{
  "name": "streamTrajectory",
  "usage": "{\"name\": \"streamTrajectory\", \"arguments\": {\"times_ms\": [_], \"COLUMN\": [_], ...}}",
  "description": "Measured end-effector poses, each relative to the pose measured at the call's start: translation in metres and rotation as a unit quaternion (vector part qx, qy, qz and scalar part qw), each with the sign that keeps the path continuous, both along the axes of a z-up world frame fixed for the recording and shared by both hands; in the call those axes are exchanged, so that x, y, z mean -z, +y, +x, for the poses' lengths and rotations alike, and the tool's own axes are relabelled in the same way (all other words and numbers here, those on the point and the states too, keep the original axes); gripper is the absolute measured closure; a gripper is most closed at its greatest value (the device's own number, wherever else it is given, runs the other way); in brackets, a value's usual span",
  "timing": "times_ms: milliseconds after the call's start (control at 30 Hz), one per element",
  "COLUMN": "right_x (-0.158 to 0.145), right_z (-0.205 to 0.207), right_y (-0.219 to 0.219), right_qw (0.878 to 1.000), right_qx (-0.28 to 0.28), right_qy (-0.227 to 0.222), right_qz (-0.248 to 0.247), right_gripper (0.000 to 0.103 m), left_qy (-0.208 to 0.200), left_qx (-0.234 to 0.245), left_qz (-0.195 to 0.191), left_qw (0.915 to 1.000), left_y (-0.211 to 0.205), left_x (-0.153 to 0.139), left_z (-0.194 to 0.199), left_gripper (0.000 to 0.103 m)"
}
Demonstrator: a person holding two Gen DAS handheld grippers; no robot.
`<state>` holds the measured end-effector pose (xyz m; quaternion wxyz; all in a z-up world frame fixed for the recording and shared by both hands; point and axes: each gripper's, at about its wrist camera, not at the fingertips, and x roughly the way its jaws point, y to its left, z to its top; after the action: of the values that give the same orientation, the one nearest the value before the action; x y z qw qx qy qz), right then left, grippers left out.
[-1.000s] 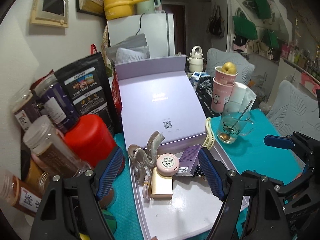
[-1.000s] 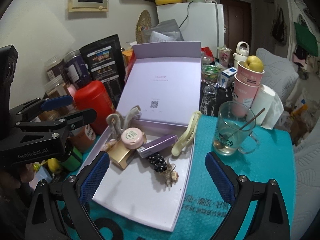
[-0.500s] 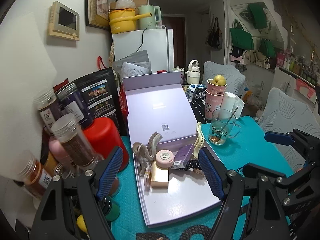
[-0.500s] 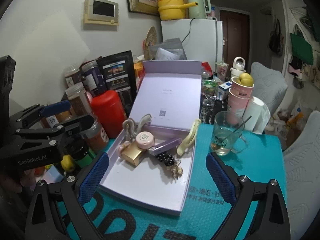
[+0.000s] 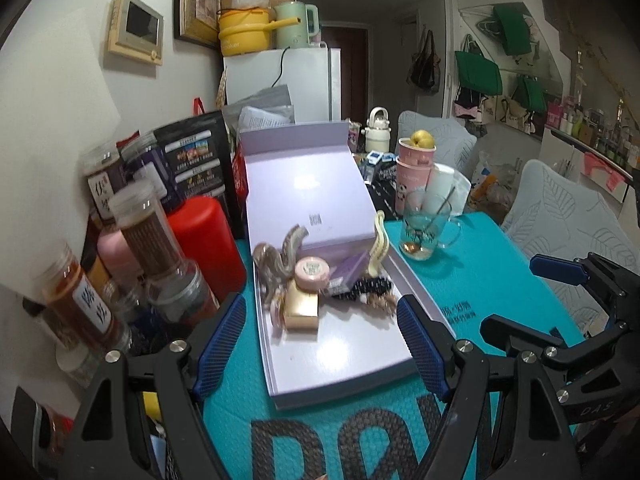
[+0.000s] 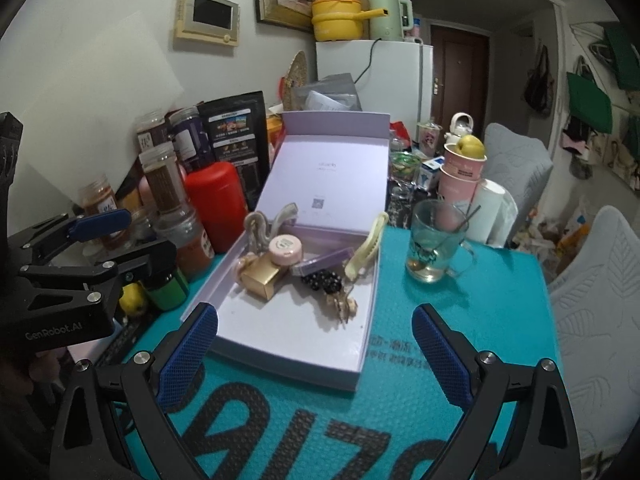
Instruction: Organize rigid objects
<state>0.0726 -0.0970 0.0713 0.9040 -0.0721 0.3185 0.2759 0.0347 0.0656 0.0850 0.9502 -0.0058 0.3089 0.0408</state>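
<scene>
both tongs [image 5: 320,344] [image 6: 314,350] agape, empty

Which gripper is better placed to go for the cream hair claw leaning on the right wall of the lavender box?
Right, I'd judge. The cream hair claw leans on the lavender box wall nearest the right gripper, which is open and empty. The left gripper would have to cross the pile of small items.

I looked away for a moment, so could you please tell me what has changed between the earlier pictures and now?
Both the left gripper and the right gripper have drawn back from the open lilac box, which now looks smaller and farther off. Both are open and empty, as before. The pink jar, gold box and cream hair clip lie unmoved inside.
</scene>
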Motion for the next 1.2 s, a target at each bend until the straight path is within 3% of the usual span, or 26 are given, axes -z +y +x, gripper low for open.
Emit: {"name": "streamTrajectory", "arguments": {"times_ms": [533, 867, 1200], "right_x": [0.024, 0.028, 0.024], "right_z": [-0.055, -0.065, -0.068], "right_y": [-0.013, -0.012, -0.006], "right_qw": [0.999, 1.0, 1.0], "right_qx": [0.031, 0.026, 0.008], "right_qy": [-0.006, 0.003, -0.002], "right_qz": [-0.009, -0.011, -0.008], "right_gripper": [0.004, 0.004, 0.004], "left_qy": [0.032, 0.045, 0.045], "left_qx": [-0.016, -0.026, -0.035], "left_qz": [-0.008, -0.032, -0.027], "left_qw": [0.9993, 0.9981, 0.998], "left_y": [-0.006, 0.002, 0.006], "left_x": [0.034, 0.04, 0.039], "left_z": [-0.034, -0.047, -0.047], "left_gripper": [0.025, 0.025, 0.025]}}
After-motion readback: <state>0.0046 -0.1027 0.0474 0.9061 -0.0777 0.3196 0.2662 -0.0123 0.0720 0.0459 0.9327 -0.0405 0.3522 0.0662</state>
